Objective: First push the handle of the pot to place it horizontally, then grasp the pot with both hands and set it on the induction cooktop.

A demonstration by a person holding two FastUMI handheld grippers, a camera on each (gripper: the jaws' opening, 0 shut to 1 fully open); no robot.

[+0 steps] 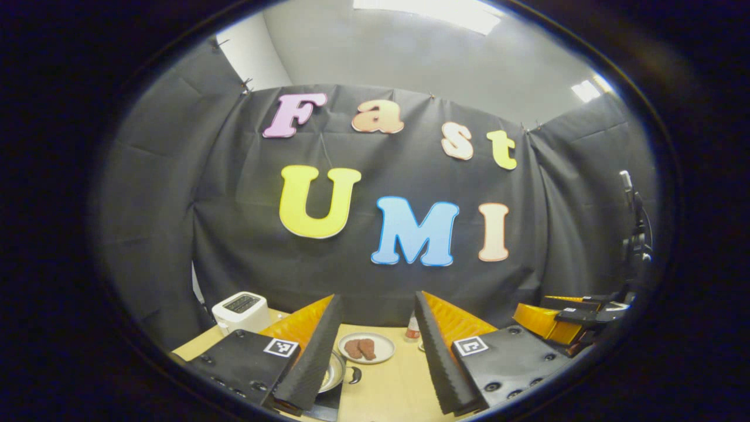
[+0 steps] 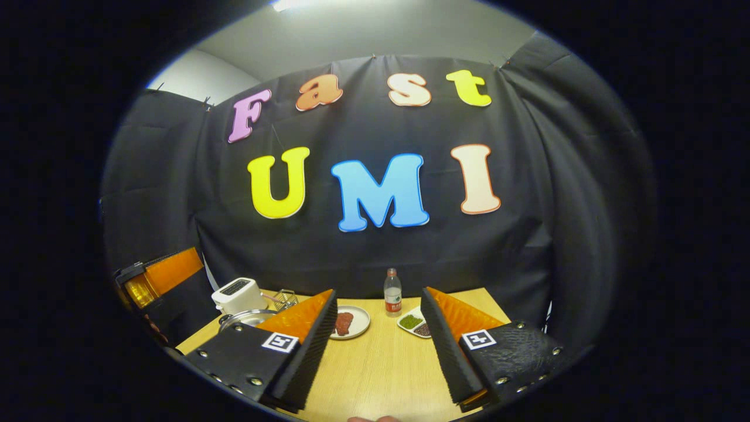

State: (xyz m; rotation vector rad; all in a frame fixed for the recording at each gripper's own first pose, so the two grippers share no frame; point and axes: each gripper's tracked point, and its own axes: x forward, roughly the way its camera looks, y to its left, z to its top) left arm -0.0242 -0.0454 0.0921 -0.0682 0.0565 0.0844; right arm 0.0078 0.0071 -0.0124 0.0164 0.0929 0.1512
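Ribbed, wedge-shaped fingers (image 1: 313, 357) of the left gripper (image 1: 375, 357) sit closest to the lens, spread wide with nothing between them; the right gripper (image 2: 378, 351) likewise stands spread and empty above the pale wood-grain table (image 2: 381, 369). In the left gripper view the pot (image 1: 331, 372) lies at about 7 o'clock, half hidden behind the left finger: a shiny metal bowl shape with a small dark loop handle (image 1: 355, 375) projecting toward 3 o'clock, resting on a dark flat slab, possibly the induction cooktop (image 1: 325, 404); cannot confirm. In the right gripper view the same pot (image 2: 246, 319) shows at 8 o'clock, rim only. Judgement: pot appears seated and both grippers are free, so either the task is at its end or not begun; cannot tell which. Any next move needs both grippers lowered to the pot. Also present: boxy white toaster (image 1: 240, 310), round plate (image 1: 367, 348) with reddish meat pieces, clear plastic bottle (image 2: 392, 300), small tray (image 2: 415, 322) of green and dark grains.
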